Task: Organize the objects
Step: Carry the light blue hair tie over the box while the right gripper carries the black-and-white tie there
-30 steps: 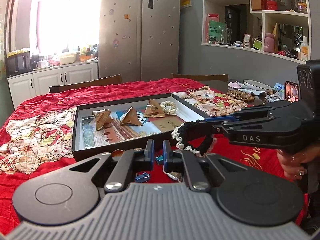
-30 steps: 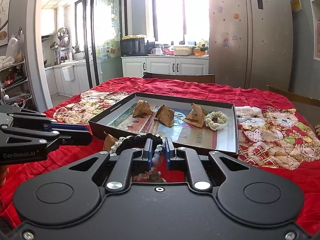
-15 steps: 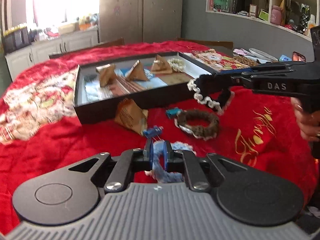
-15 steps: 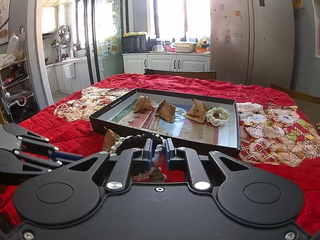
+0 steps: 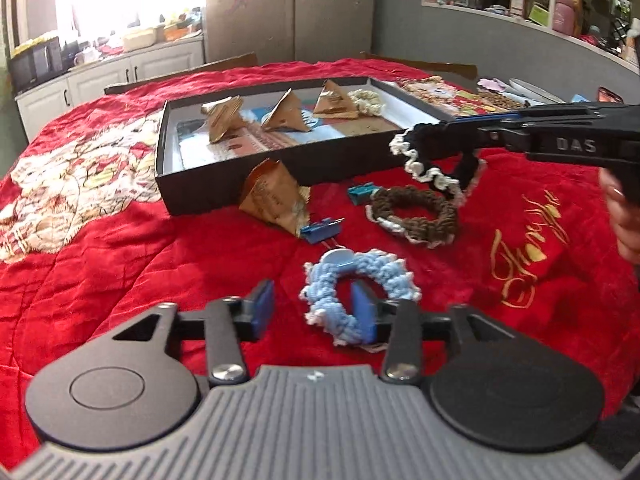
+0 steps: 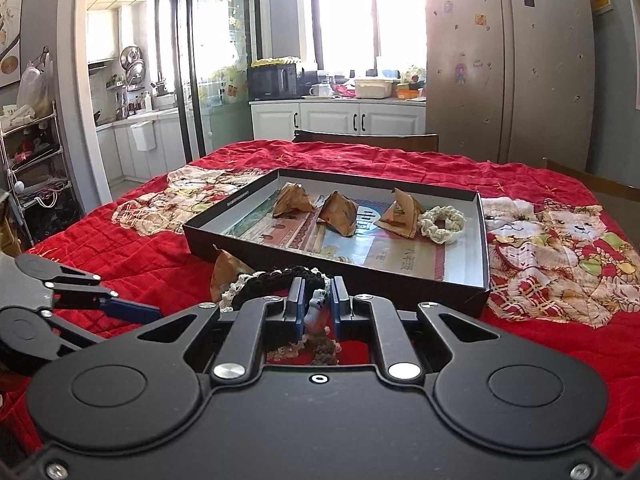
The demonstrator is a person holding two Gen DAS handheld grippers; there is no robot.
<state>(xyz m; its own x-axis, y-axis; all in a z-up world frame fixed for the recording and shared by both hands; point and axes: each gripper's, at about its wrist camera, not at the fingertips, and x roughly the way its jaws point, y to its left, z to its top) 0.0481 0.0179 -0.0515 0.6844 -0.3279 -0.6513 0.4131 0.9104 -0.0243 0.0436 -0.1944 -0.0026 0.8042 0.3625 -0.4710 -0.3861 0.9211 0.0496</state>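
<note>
My left gripper (image 5: pixel 312 313) hovers low over the red cloth, its jaws opening. The light blue scrunchie (image 5: pixel 384 270) lies on the cloth, its near left part between the fingers; the pads do not press it. My right gripper (image 6: pixel 316 305) is shut on a black scrunchie with white trim (image 6: pixel 276 280), held in the air above a brown scrunchie (image 5: pixel 412 216). From the left wrist view the black scrunchie (image 5: pixel 434 172) hangs from the right gripper (image 5: pixel 424 133). The black box (image 5: pixel 240 186) holds three folded paper pyramids and a cream scrunchie (image 5: pixel 366 100).
A fourth paper pyramid (image 5: pixel 276 200) leans outside the box's front wall. A blue clip (image 5: pixel 320 231) and a teal clip (image 5: pixel 360 194) lie near it. A person's hand (image 5: pixel 624 216) grips the right tool. Chairs, a fridge and shelves stand beyond the table.
The left gripper tipped down and sank toward the blue scrunchie, and its jaws went from shut to apart. The right gripper stayed still with the black scrunchie.
</note>
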